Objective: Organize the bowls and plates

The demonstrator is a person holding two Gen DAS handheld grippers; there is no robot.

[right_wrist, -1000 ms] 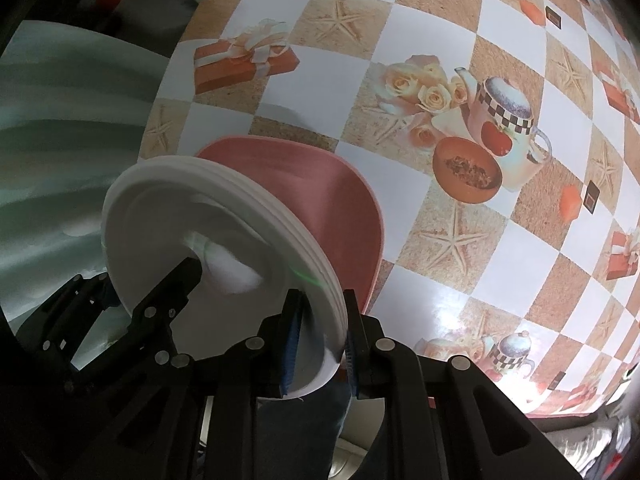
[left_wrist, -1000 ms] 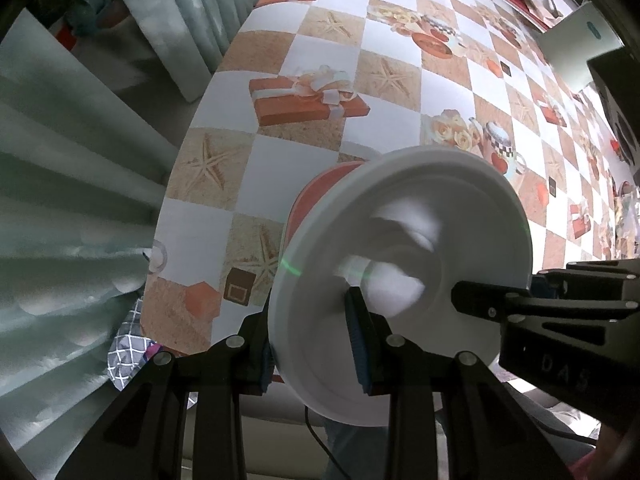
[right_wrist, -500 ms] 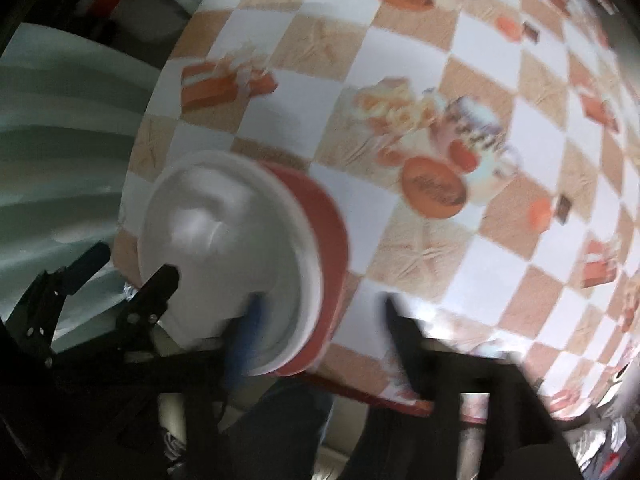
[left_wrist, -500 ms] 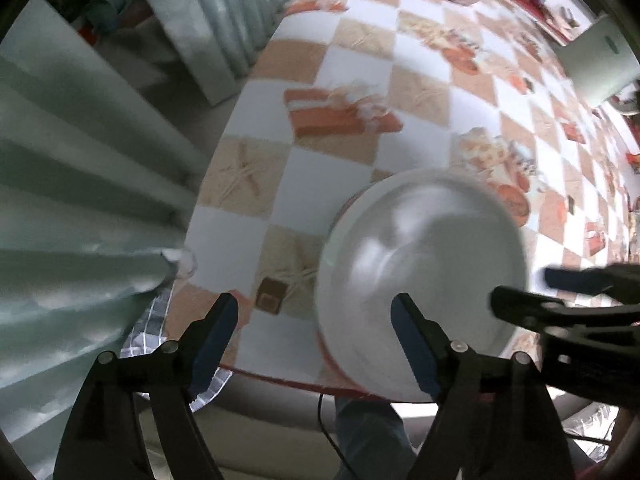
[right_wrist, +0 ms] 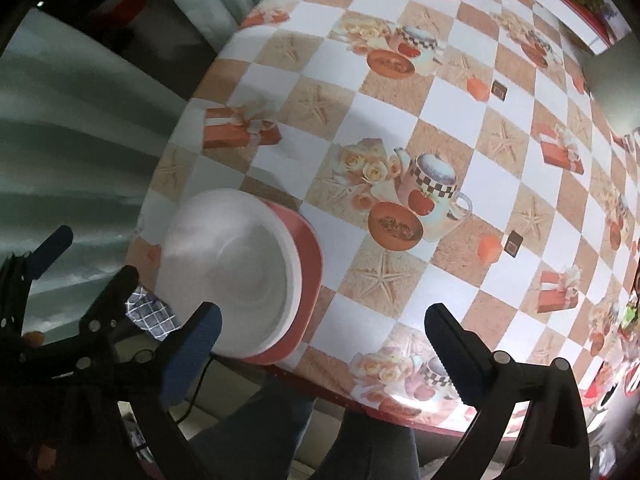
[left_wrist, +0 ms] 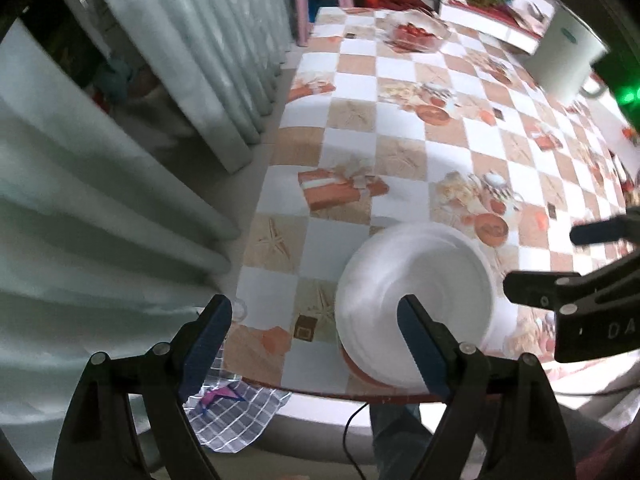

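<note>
A stack of white plates (left_wrist: pixel 412 300) lies on a pink plate (right_wrist: pixel 308 264) at the near edge of the table, close to its left corner. The white plates (right_wrist: pixel 228 276) rest flat, and nothing grips them. My left gripper (left_wrist: pixel 316 340) hangs above the stack's left side with its jaws opening, and its right finger overlaps the stack in the picture. My right gripper (right_wrist: pixel 320 332) hovers over the stack's right side, jaws opening wide, with only tablecloth between them. Each gripper shows in the other's view, the right gripper (left_wrist: pixel 560 292) and the left gripper (right_wrist: pixel 80 280).
The table wears a checked orange and white cloth (left_wrist: pixel 400 128). A glass bowl of red fruit (left_wrist: pixel 416 34) and a white container (left_wrist: pixel 568 64) stand at the far end. Curtains (left_wrist: pixel 120 200) hang on the left. A person's legs (right_wrist: pixel 260 420) and a checked cloth (left_wrist: pixel 236 412) are below the near edge.
Both grippers were shut on the white plates' rim, holding them tilted over the pink plate. Both have let go, opened wide and risen, and the plates lie flat.
</note>
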